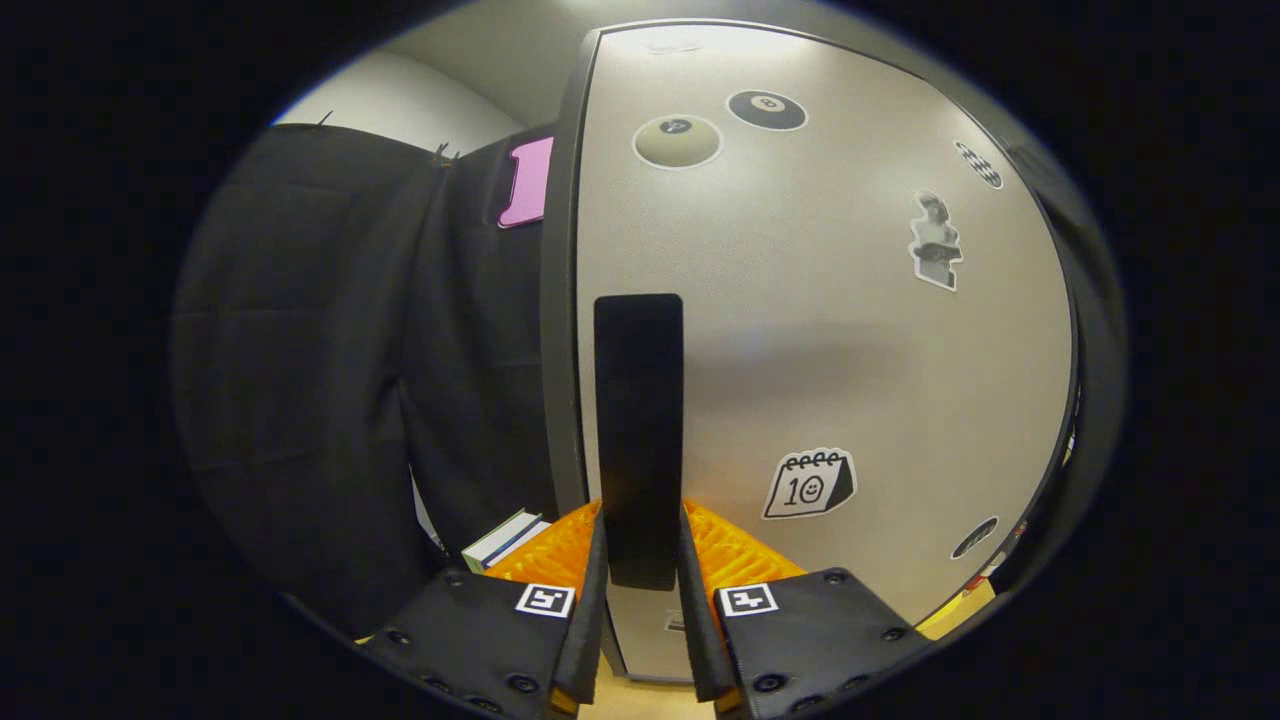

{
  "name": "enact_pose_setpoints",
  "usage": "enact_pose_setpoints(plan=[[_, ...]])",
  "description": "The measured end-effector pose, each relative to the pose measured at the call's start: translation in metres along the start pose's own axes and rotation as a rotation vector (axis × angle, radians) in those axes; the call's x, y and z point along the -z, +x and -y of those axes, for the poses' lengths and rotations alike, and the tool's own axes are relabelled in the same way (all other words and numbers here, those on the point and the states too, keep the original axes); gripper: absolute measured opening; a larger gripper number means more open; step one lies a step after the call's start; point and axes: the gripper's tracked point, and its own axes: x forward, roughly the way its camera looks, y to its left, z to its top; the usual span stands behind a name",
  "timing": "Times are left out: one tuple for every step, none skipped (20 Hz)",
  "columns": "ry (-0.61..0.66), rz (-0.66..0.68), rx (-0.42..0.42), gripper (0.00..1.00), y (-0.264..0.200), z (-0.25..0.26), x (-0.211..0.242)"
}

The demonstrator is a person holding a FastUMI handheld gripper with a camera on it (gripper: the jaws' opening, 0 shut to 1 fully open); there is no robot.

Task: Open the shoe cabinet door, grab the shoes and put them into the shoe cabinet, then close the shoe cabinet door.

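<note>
Item: pale grey shoe cabinet door (pixel 820 330), flat panel with a dark frame edge along its left side, standing upright directly ahead of the gripper.

Fitting: tall black rectangular handle (pixel 638 440), mounted vertically near the door's left edge. Its lower part sits between the two fingers.

Gripper (pixel 640 560): fingers close in on the black handle from left and right, each inner face against a side of it, so the claw is clamped on the handle. Square black-and-white markers show on the finger bodies.

Door decoration: round billiard-ball sticker in beige (pixel 677 141) and a black one (pixel 766 110) near the top; a checkered oval sticker (pixel 979 164) to their right; a grey statue-bust sticker (pixel 936 241) on the right; a calendar sticker (pixel 810 484) low, right of the handle; a small dark oval sticker (pixel 974 537) near the lower right corner.

Surroundings: black cloth wall (pixel 330 370) to the left of the door; a few stacked books (pixel 504 539) low down, near the left finger.
</note>
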Motion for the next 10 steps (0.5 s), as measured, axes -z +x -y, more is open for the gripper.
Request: enact_pose_setpoints(plan=[[-0.012,0.003,0.015,0.4,0.003,0.001,0.002],[-0.019,0.01,0.008,0.32,-0.004,0.001,-0.002],[-0.017,0.012,-0.002,0.29,-0.001,0.0,0.001],[-0.005,0.006,-0.015,0.25,-0.002,0.0,0.002],[-0.005,0.002,-0.031,0.23,-0.003,-0.001,0.002],[-0.013,-0.006,-0.05,0.21,-0.006,-0.002,0.004],[-0.017,-0.007,-0.07,0.19,-0.011,-0.003,0.004],[-0.013,-0.011,-0.088,0.16,-0.019,-0.004,0.006],[-0.009,-0.01,-0.105,0.16,-0.028,-0.004,0.007],[-0.006,-0.011,-0.119,0.16,-0.037,-0.003,0.007]])
